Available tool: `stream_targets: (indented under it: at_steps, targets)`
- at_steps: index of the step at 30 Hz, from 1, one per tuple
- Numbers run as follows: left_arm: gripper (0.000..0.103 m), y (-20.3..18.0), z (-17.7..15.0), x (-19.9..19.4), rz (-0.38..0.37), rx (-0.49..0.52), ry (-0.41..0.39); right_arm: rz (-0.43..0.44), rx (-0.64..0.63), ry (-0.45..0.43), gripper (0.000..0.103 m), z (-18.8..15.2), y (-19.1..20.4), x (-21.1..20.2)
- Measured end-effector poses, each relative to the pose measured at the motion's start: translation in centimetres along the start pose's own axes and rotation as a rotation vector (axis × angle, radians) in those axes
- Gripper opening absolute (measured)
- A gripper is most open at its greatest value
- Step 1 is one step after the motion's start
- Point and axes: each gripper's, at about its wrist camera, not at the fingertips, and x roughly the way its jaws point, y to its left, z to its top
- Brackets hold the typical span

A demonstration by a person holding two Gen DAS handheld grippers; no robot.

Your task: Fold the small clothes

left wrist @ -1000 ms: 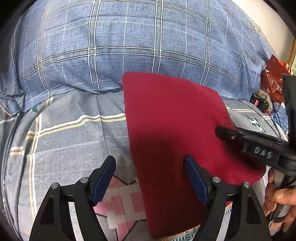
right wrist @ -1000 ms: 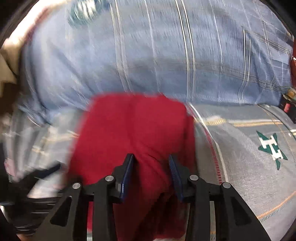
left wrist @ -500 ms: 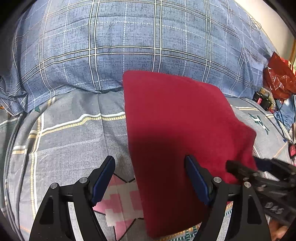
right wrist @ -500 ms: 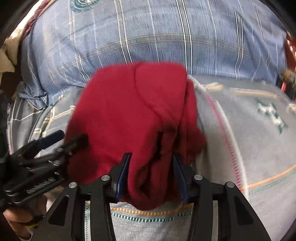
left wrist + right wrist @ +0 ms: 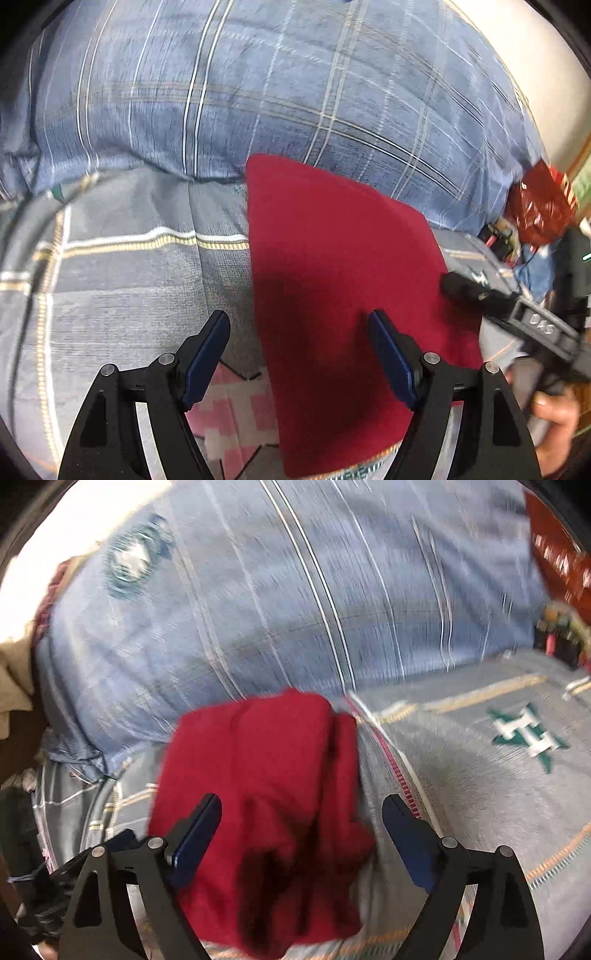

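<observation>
Grey patterned bedsheet (image 5: pixel 122 280) under a folded red cloth (image 5: pixel 343 295) lying flat against a blue plaid pillow (image 5: pixel 258 92), left gripper (image 5: pixel 299 354) spread wide above the cloth's near edge, right gripper (image 5: pixel 301 834) spread wide over the rumpled side, red bag (image 5: pixel 539 210) far right.

One small garment, deep red cloth (image 5: pixel 343 280), plain and unpatterned, lay folded on the grey patterned bed sheet (image 5: pixel 122 280), its far edge reaching the foot of the blue plaid pillow (image 5: pixel 258 92). From the left wrist view it showed a smooth, flat top face with a straight left edge and a squared far corner. From the right wrist view (image 5: pixel 266 797) its near right side looked bunched, with dark creases and stacked layers; image blurred there.
</observation>
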Motion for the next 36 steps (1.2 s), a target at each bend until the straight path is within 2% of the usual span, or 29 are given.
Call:
stream_targets:
  at_steps: [1,5,7,9,10,11,12,14,17,24,26,29,31,33,36]
  targets:
    - [0.077,0.4,0.2,0.6,-0.008,-0.013,0.011,0.039,0.022,0.044,0.09,0.4,-0.7,1.4]
    - [0.082,0.8,0.6,3.1,-0.052,-0.023,0.037,0.144,0.061,0.124,0.092,0.3,-2.0,4.7]
    - [0.081,0.8,0.9,4.1,-0.091,-0.041,0.039,0.157,0.017,0.082,0.092,0.1,-1.4,4.9]
    - [0.072,0.6,1.2,4.8,-0.099,-0.033,0.035,0.147,-0.027,0.083,0.09,0.0,-0.7,5.4]
    - [0.071,0.4,1.3,4.8,-0.083,-0.027,0.033,0.142,-0.043,0.081,0.085,0.0,-0.4,5.5]
    - [0.066,0.3,1.4,4.8,-0.078,-0.024,0.027,0.138,-0.06,0.082,0.075,0.1,0.0,5.5]
    - [0.058,0.3,1.6,4.6,-0.078,-0.028,0.025,0.132,-0.081,0.074,0.07,0.1,0.4,5.2]
    - [0.05,0.5,1.9,3.4,-0.099,-0.036,0.025,0.11,-0.123,0.043,0.052,0.2,1.3,4.2]
    - [0.047,0.9,1.8,0.1,-0.106,-0.024,0.008,0.121,-0.16,0.012,0.046,0.1,2.8,2.1]
    - [0.047,3.9,-1.6,-8.2,-0.05,-0.003,-0.004,0.211,-0.178,0.04,0.045,-2.6,7.6,-2.3]
    - [0.048,5.6,-3.3,-9.1,-0.019,-0.02,-0.003,0.239,-0.179,0.056,0.045,-4.3,9.0,-2.8]
    - [0.049,7.6,-5.3,-8.3,0.034,-0.048,0.033,0.253,-0.187,0.107,0.048,-6.5,10.3,-1.5]
    - [0.054,9.1,-6.5,-7.5,0.039,-0.077,0.052,0.211,-0.217,0.17,0.055,-7.9,11.2,0.4]
    - [0.059,9.3,-6.8,-7.9,0.042,-0.079,0.021,0.123,-0.282,0.205,0.063,-8.9,11.6,1.3]
    - [0.063,8.7,-7.0,-9.4,0.103,-0.038,-0.03,0.121,-0.271,0.166,0.064,-9.0,11.3,-1.2]
